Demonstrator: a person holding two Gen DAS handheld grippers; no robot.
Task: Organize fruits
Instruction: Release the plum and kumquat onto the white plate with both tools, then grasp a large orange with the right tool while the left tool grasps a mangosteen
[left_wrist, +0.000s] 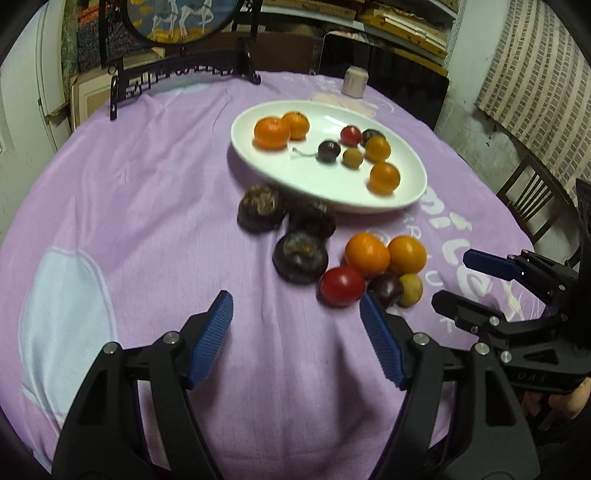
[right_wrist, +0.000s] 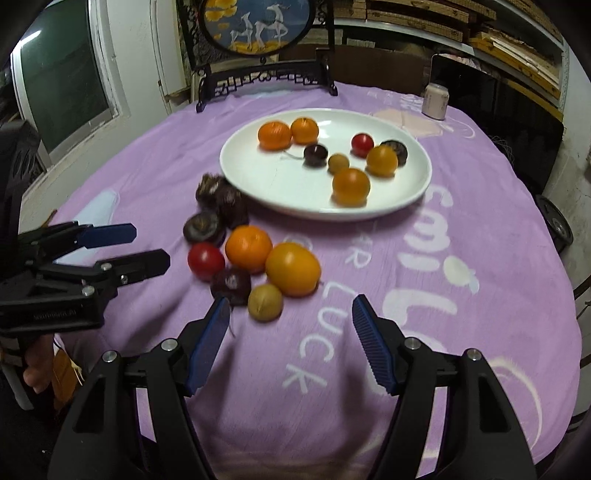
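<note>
**Sorting loose fruit onto the white plate**

Looking along the left gripper (left_wrist: 295, 339), the view showed its blue jaws spread wide with nothing but purple cloth between them. Ahead sat the white plate (left_wrist: 369, 199) on the tabletop (left_wrist: 147, 184), already carrying two oranges at its far side and a looser scatter of small fruit toward the right, which suggested the plate was the place being filled. Just off the plate's near rim lay three dark, rough-skinned fruits (left_wrist: 299, 254), bunched together. Beside them a second cluster sat on the cloth: an orange (left_wrist: 367, 254), a yellow-orange fruit (left_wrist: 406, 254), a red fruit (left_wrist: 342, 286), a dark plum (left_wrist: 386, 288) and a small tan fruit (left_wrist: 410, 290), all touching or nearly so. The right jaw tip stood just beside the red fruit and plum. The right gripper (left_wrist: 465, 280) came in from the right edge, its jaws also apart and empty.

From the right gripper's own view (right_wrist: 290, 339), the jaws were spread and empty, the left tip overlapping the dark plum (right_wrist: 231, 284) and the tan fruit (right_wrist: 265, 302) lying just ahead of the gap. The large yellow-orange fruit (right_wrist: 293, 269) sat behind it. The left gripper (right_wrist: 125, 251) hovered at the left, near the red fruit (right_wrist: 206, 261). Both pairs of jaws seemed held open to take a fruit each; the tight packing could let neighbours roll.
</note>
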